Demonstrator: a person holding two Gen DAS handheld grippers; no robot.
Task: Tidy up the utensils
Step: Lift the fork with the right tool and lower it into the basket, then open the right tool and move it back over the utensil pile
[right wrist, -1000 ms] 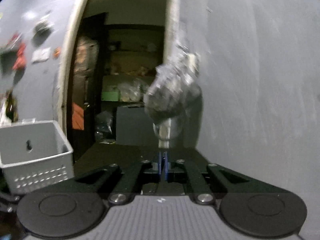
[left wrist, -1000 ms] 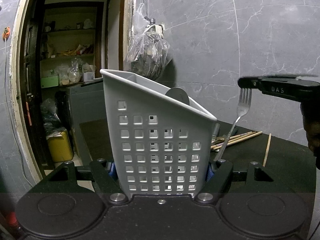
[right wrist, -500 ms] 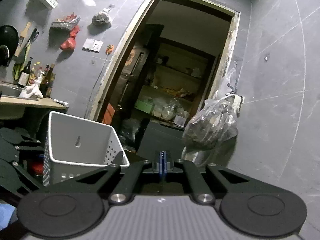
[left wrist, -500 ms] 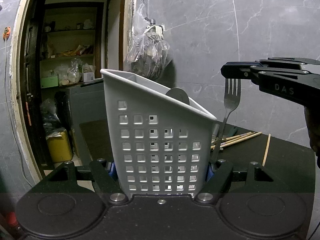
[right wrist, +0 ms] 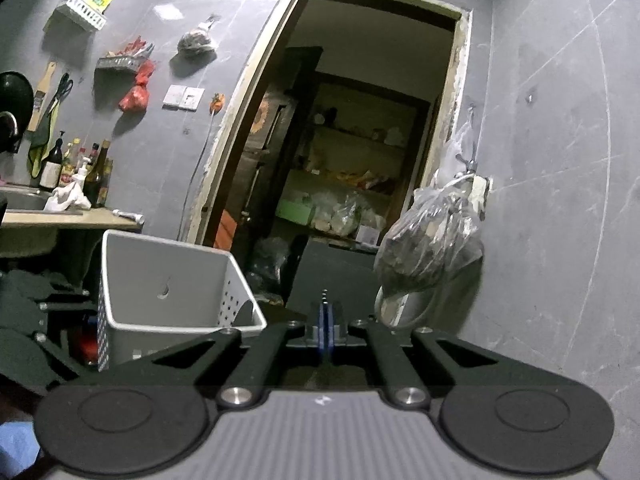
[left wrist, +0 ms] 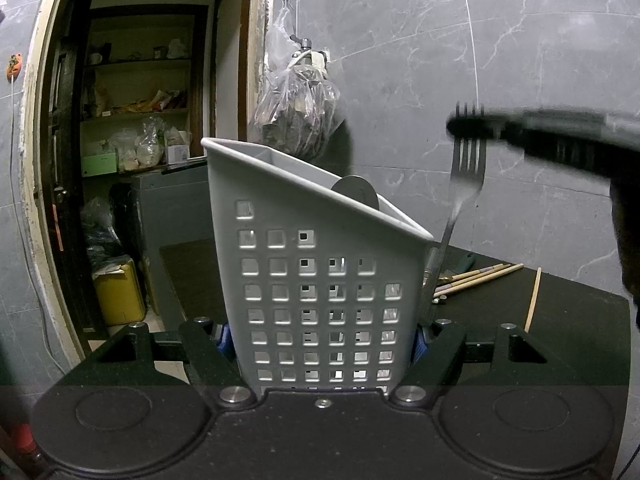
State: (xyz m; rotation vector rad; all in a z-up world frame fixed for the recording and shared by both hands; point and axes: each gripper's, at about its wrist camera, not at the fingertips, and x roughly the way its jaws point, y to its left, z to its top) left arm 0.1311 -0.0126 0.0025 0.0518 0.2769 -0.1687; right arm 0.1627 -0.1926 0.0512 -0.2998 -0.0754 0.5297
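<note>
Grey basket (left wrist: 316, 280) sat clamped in your left gripper (left wrist: 320, 344); your right gripper (right wrist: 326, 322), pinched shut on the fork (left wrist: 466, 184) beside its rim, needed lifting clear before lowering handle-first.

No lettering, label or number can be read on anything here.

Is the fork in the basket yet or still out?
Out. The fork hangs tines-up from the right gripper, beside the basket, handle outside its rim.
</note>
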